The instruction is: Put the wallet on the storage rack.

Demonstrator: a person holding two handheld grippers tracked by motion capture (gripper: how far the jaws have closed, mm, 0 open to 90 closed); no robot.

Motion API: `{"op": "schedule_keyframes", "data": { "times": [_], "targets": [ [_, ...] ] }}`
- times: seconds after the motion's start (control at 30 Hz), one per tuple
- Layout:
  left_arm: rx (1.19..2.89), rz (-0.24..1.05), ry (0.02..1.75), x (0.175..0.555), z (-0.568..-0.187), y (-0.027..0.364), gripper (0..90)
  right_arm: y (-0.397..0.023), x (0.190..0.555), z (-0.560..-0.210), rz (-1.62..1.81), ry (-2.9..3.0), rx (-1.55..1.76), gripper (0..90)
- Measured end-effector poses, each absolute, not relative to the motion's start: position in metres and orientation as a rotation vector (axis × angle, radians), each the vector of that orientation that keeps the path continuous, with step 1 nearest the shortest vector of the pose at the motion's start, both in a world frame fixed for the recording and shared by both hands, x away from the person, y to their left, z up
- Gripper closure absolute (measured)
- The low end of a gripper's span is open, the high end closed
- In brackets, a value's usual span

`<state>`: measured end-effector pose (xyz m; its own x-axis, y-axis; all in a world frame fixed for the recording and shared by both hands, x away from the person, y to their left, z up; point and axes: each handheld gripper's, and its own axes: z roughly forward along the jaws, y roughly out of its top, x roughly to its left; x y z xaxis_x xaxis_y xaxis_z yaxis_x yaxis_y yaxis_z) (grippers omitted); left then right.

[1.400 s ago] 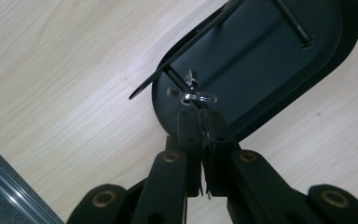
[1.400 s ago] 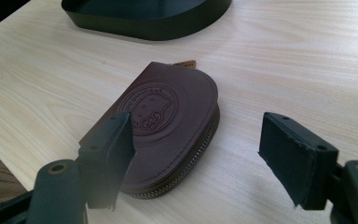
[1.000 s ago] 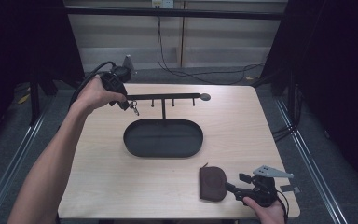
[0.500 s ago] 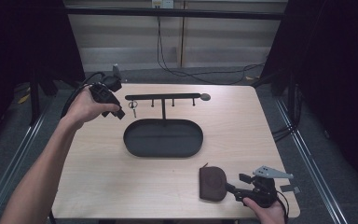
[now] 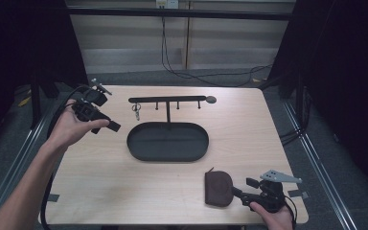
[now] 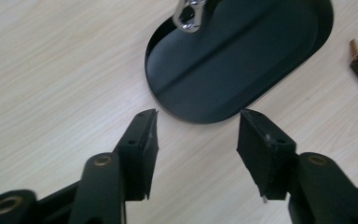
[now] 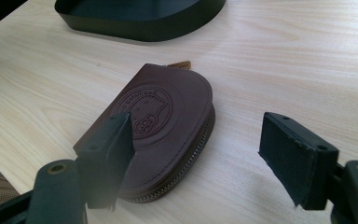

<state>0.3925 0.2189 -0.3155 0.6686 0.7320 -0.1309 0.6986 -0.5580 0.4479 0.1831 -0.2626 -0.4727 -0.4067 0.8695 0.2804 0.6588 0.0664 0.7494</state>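
A black oval tray [image 5: 167, 142] lies mid-table with a black hook rack [image 5: 167, 99] rising from its far edge. A silver key ring [image 5: 136, 111] hangs from the rack's left hook and shows as a metal clasp [image 6: 189, 14] in the left gripper view. My left gripper [image 5: 109, 124] is open above the table left of the tray, nothing between its jaws [image 6: 195, 140]. A brown embossed coin pouch [image 5: 218, 188] lies near the front edge. My right gripper [image 5: 237, 193] is open just right of the pouch [image 7: 161, 123], its left jaw beside the pouch's edge.
The pale wooden table [image 5: 100, 182] ends at a front edge close to the pouch and the right hand. Cables [image 5: 172, 57] run across the floor behind the table. Dark metal frame rails [image 5: 316, 158] flank both sides.
My left gripper has drawn back from the rack's left end, moving left and toward the near side, and now stands open. The key ring stays hanging on the hook. My right gripper has not moved.
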Motion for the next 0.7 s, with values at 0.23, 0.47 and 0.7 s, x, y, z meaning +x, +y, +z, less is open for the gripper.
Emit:
{"op": "schedule_keyframes", "data": {
  "times": [0.23, 0.47, 0.7],
  "targets": [
    [2.277, 0.085, 1.114, 0.376, -0.335, 0.234, 38.8, -0.263, 0.184, -0.473, 1.258, 2.096, 1.553, 25.7],
    [2.171, 0.074, 1.114, 0.359, -0.359, 0.249, 27.2, -0.266, 0.185, -0.472, 1.269, 2.093, 1.575, 26.3],
    [2.185, 0.115, 1.133, 0.340, -0.386, 0.255, 18.3, -0.265, 0.189, -0.473, 1.262, 2.143, 1.585, 25.5]
  ]
}}
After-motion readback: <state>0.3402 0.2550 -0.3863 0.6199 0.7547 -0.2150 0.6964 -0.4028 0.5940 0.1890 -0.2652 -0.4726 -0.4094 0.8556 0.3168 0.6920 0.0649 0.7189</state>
